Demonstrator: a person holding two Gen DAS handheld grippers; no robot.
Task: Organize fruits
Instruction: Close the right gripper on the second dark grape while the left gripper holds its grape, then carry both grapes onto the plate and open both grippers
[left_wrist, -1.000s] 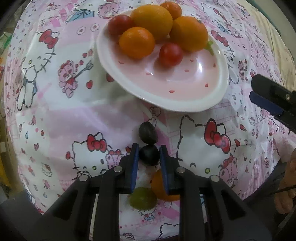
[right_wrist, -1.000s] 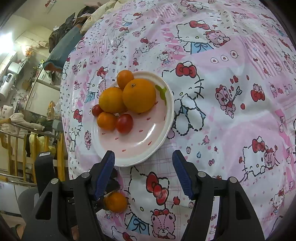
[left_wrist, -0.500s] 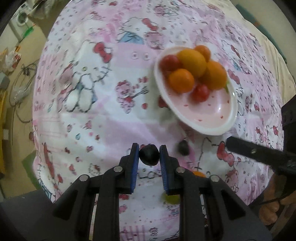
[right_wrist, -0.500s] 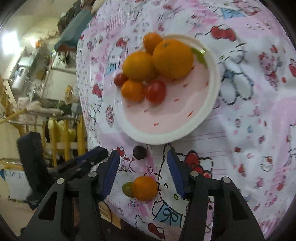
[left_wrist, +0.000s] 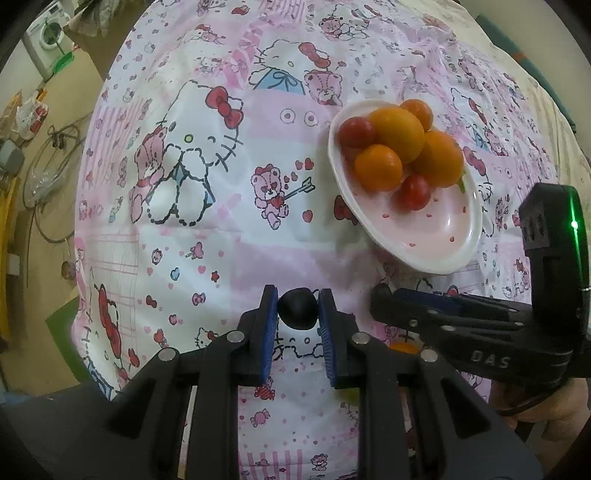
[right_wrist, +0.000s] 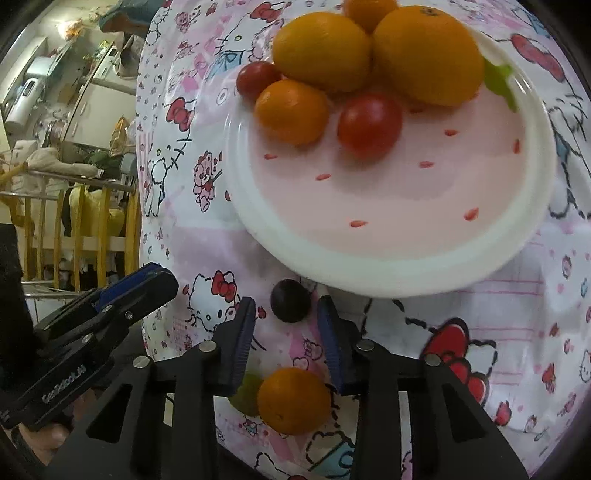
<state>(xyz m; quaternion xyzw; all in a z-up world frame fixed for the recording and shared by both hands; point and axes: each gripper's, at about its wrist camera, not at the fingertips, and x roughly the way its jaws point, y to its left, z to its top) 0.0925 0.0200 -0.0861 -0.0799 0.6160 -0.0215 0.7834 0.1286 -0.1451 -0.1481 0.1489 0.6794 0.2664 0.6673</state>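
A dark grape (left_wrist: 297, 310) is clamped between the blue pads of my left gripper (left_wrist: 298, 295), held above the Hello Kitty cloth. The white and pink plate (left_wrist: 443, 264) lies to the right, with oranges (left_wrist: 397, 133) and cherry tomatoes (left_wrist: 415, 192) piled at its far side. My right gripper (right_wrist: 285, 314) is low over the cloth just below the plate rim (right_wrist: 332, 273). Its jaws are closing around a second dark grape (right_wrist: 290, 301) lying on the cloth, and a gap still shows at the left pad.
A small orange (right_wrist: 293, 400) and a green fruit (right_wrist: 245, 395) lie on the cloth under my right gripper. The left gripper (right_wrist: 147, 284) shows at that view's left; the right gripper (left_wrist: 384, 302) sits beside my left fingers. The table edge and room clutter lie left.
My left gripper lifted its grape off the cloth and drew left, away from the plate. My right gripper came down toward the plate's near rim and narrowed its jaws around the other grape.
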